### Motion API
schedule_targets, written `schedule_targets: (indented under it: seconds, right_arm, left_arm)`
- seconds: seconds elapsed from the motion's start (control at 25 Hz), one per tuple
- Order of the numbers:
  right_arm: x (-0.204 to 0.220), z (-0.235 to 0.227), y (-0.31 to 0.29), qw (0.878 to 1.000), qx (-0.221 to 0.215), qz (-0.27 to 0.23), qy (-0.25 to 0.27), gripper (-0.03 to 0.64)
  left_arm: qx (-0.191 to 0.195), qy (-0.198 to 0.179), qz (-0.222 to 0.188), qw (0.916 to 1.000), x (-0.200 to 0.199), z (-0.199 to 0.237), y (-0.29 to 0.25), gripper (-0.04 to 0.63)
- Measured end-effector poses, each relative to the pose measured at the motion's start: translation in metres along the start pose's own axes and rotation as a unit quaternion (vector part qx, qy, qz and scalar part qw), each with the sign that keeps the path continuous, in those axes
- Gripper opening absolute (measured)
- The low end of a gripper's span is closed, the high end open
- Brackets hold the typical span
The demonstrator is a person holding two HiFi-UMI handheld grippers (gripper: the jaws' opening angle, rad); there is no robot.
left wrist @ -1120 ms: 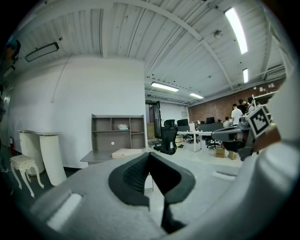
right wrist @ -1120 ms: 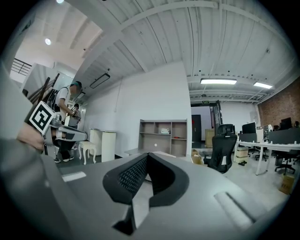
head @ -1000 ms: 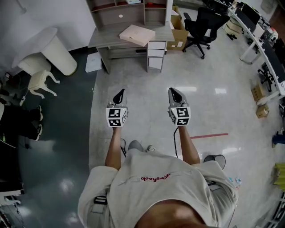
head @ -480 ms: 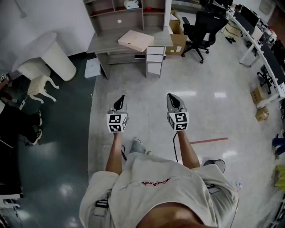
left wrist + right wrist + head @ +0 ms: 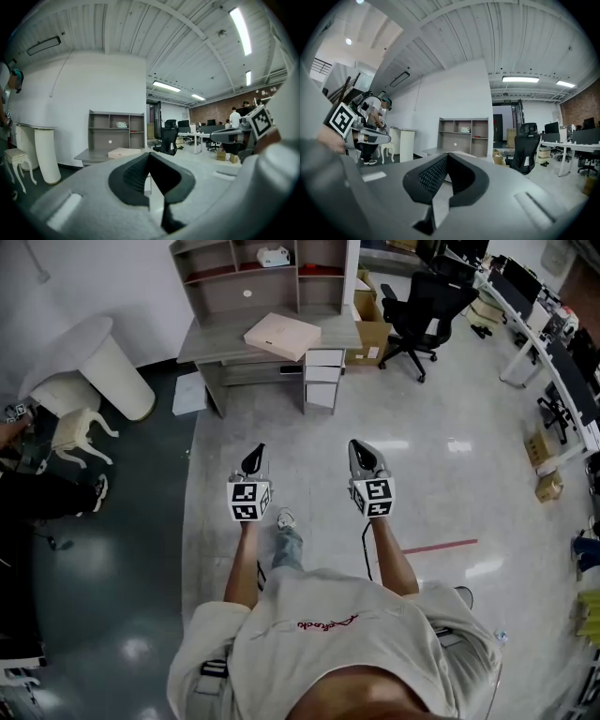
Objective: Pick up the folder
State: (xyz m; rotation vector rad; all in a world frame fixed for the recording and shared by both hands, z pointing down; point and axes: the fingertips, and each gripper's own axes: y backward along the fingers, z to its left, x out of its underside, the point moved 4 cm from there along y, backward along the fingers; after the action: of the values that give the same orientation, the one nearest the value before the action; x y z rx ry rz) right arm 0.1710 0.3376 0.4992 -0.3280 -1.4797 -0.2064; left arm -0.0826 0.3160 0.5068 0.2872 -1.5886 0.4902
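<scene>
I hold both tools out over the floor (image 5: 422, 456), side by side, with the left gripper (image 5: 250, 448) at nine o'clock of the right gripper (image 5: 366, 454). In the left gripper view, the jaws are pressed together at the tips with nothing between them. The right gripper view shows the same: tips closed on each other and empty. Neither tool touches anything.

The folder (image 5: 281, 335) lies flat on the desk (image 5: 202, 341) at twelve o'clock from my grippers, well apart from both and near the desk's front edge. A shelf unit (image 5: 248, 277) stands on the desk just behind the folder. A black chair (image 5: 417, 310) stands at about one o'clock, beside the desk.
</scene>
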Motion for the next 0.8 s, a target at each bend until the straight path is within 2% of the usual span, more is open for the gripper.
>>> schedule_targets:
  seconds: [0.44,0.8]
  right_arm:
    - [-0.009,-0.02,-0.094,1.0,-0.002,0.0,0.004,0.008]
    - [-0.03,-0.042,-0.187,1.0,0.002,-0.004,0.006,0.008]
  left_arm:
    - [-0.002,0.005,-0.002,1.0,-0.007,0.057,-0.076,0.0]
    - [0.006,0.004,-0.006,1.0,-0.031,0.113,-0.156,0.0]
